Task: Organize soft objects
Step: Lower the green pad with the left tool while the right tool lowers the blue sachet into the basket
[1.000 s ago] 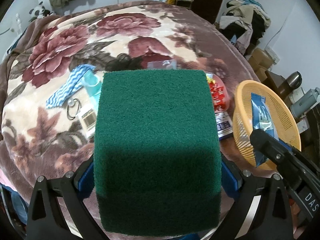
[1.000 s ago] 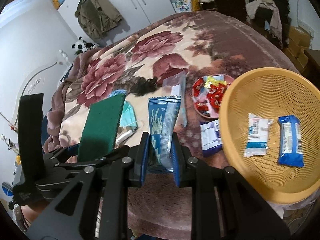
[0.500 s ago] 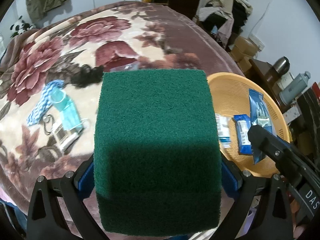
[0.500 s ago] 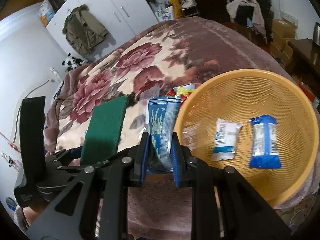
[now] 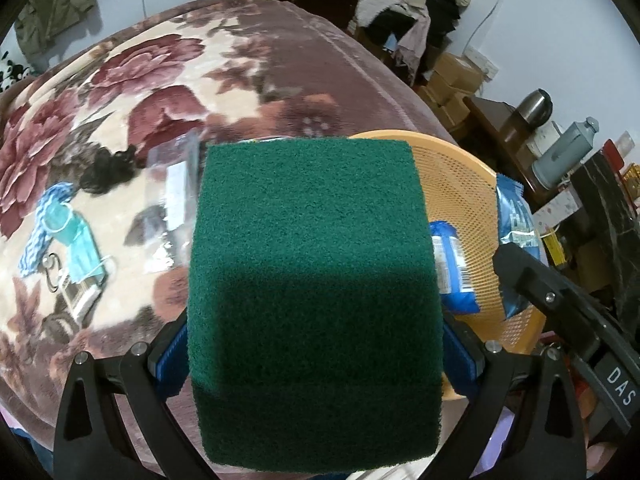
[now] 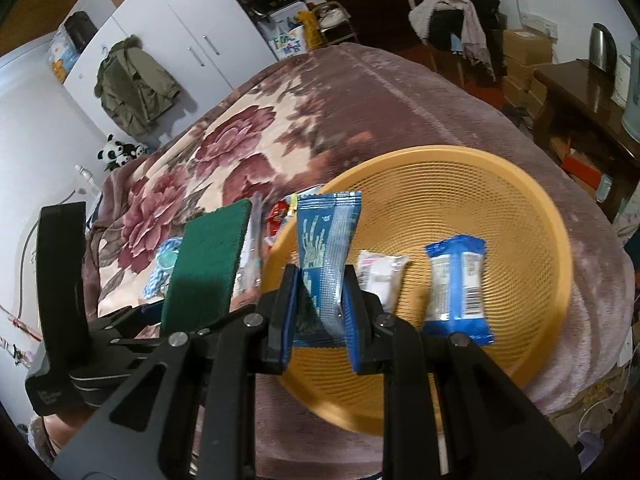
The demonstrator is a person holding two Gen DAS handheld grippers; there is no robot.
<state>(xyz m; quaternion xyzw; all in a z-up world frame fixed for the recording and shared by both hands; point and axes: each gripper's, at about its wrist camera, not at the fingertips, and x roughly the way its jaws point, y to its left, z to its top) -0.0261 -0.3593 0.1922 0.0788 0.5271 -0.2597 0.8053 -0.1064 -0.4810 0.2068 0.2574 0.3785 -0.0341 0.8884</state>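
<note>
— Judging by what lay in the round orange mesh basket (image 6: 516,208), how far along was the sorting?

— Partway, I would say. Two packets already lay in it: a white wrapped packet (image 6: 382,276) and a blue-and-white wrapped packet (image 6: 458,284), both just beyond the right gripper (image 6: 320,316). On the floral plush blanket on the bed (image 5: 120,80), well to the left of the left gripper (image 5: 316,360), a clear plastic bag (image 5: 172,196), a teal face mask (image 5: 78,240) and a blue-and-white striped cloth (image 5: 40,228) were not yet collected.

— And the two grippers?

— Each was pinching something. The right one's blue-padded fingers (image 6: 286,316) were pressed onto a blue foil sachet (image 6: 326,240), held above the near rim of the basket. The left one's fingers (image 5: 174,360) clamped the two side edges of a dark green scouring pad (image 5: 312,248), with the basket beyond and to the right of them.

— Which way did the held things point?

— The sachet stood on end, its long axis running straight out from the fingers, crimped top edge farthest away. The pad also stretched forward from its fingers, face up to the left camera; from the right camera it appeared as a narrow, upright slab.

— What was left?

— Releasing both into the basket, then the items on the blanket, in my judgement.
</note>
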